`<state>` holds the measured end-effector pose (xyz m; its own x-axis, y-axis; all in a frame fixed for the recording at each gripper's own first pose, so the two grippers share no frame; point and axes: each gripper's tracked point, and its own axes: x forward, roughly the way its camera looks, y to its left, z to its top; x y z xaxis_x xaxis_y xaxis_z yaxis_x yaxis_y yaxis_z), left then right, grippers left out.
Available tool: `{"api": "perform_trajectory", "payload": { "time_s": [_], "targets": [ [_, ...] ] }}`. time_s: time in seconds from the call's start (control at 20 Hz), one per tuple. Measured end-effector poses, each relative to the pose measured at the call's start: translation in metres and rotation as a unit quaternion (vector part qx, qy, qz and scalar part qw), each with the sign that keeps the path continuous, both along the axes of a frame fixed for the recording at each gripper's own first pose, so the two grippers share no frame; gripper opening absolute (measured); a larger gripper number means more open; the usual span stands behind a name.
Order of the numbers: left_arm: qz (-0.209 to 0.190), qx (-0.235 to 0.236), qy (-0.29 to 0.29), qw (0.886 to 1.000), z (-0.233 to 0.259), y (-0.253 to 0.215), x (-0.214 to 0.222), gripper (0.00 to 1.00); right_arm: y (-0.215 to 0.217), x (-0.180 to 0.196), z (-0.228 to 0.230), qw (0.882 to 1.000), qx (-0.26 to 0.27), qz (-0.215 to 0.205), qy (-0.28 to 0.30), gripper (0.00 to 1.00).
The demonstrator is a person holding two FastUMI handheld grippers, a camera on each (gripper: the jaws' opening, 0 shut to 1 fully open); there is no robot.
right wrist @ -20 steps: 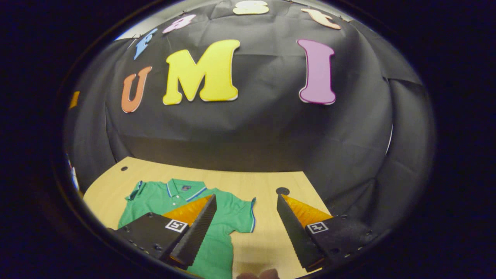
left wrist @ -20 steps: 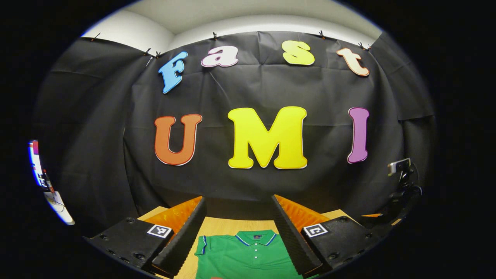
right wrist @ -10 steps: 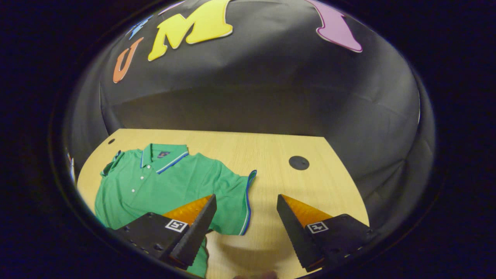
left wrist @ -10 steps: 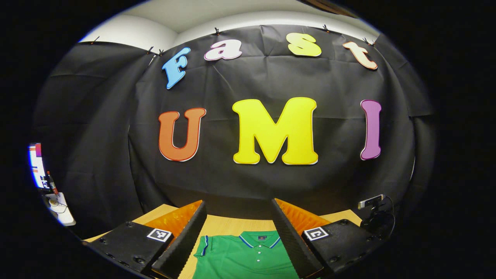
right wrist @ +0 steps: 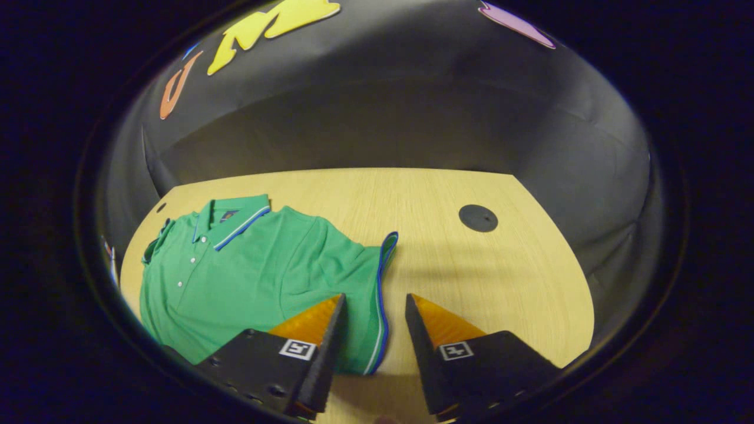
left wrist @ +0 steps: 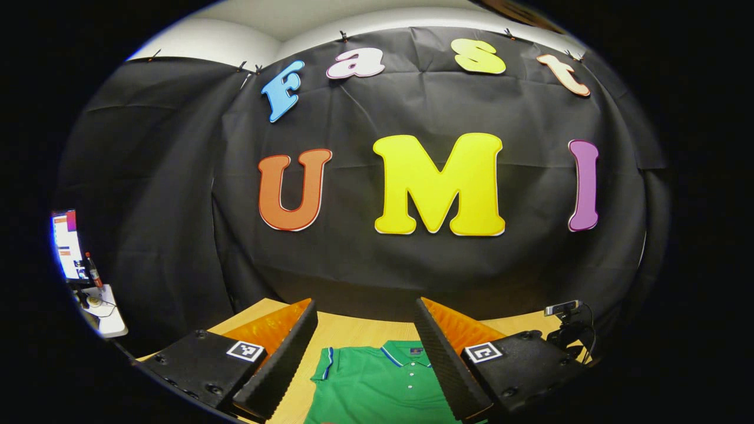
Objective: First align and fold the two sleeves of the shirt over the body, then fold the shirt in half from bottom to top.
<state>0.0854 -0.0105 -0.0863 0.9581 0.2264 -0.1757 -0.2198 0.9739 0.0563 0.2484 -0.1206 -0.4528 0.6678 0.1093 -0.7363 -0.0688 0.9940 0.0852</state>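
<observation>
— What do you get in the left gripper view?

— My left gripper (left wrist: pixel 362 330) hangs above the table (left wrist: pixel 353 330), fingers wide apart and holding nothing. The shirt (left wrist: pixel 377 388) lies flat below, its collar showing between the two fingers, front side up.

— And the right gripper view?

— My right gripper (right wrist: pixel 370 306) sits low over the shirt's (right wrist: pixel 253 271) sleeve (right wrist: pixel 368 294). Its fingers are apart, one over the green cloth, the other over bare table (right wrist: pixel 471 277); the striped sleeve hem runs between them. Whether they touch the cloth, I cannot tell.
</observation>
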Motion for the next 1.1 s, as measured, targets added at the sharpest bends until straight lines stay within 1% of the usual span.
{"api": "perform_trajectory", "payload": {
  "time_s": [0.05,0.1,0.15,0.2,0.35,0.5,0.7,0.85,0.95,1.1],
  "targets": [
    [0.001,0.0,0.0,1.0,0.0,0.003,0.0,1.0,0.001,0.0,-0.006,1.0,0.004,-0.006,0.012,0.52],
    [0.001,0.0,0.0,1.0,-0.001,0.007,0.0,1.0,0.001,0.003,-0.004,1.0,0.02,-0.012,0.008,0.29],
    [0.0,0.0,0.004,1.0,-0.003,0.008,0.0,1.0,0.003,0.002,-0.006,0.999,0.028,-0.016,0.016,0.21],
    [0.0,0.002,0.007,1.0,-0.005,0.01,-0.001,1.0,0.002,0.002,-0.004,0.999,0.032,-0.019,0.016,0.02],
    [-0.003,0.006,0.007,1.0,-0.006,0.016,0.001,1.0,0.003,0.002,0.002,1.0,0.022,-0.017,0.014,0.0],
    [-0.009,0.005,0.007,1.0,-0.007,0.02,0.001,1.0,0.01,0.003,0.033,1.0,0.021,-0.009,-0.009,0.0],
    [-0.013,-0.005,0.004,1.0,-0.01,0.029,-0.002,1.0,0.031,0.007,0.069,0.999,0.027,-0.023,-0.017,0.0],
    [-0.016,-0.01,0.003,1.0,-0.013,0.041,-0.004,1.0,0.059,0.01,0.085,0.999,0.019,-0.018,-0.02,0.0],
    [-0.017,-0.012,0.006,1.0,-0.015,0.055,-0.01,1.0,0.086,0.012,0.093,1.0,0.019,-0.01,-0.021,0.0],
    [-0.017,-0.014,0.016,1.0,-0.023,0.074,-0.017,1.0,0.125,0.012,0.088,1.0,0.015,0.001,-0.013,0.0]
  ]
}}
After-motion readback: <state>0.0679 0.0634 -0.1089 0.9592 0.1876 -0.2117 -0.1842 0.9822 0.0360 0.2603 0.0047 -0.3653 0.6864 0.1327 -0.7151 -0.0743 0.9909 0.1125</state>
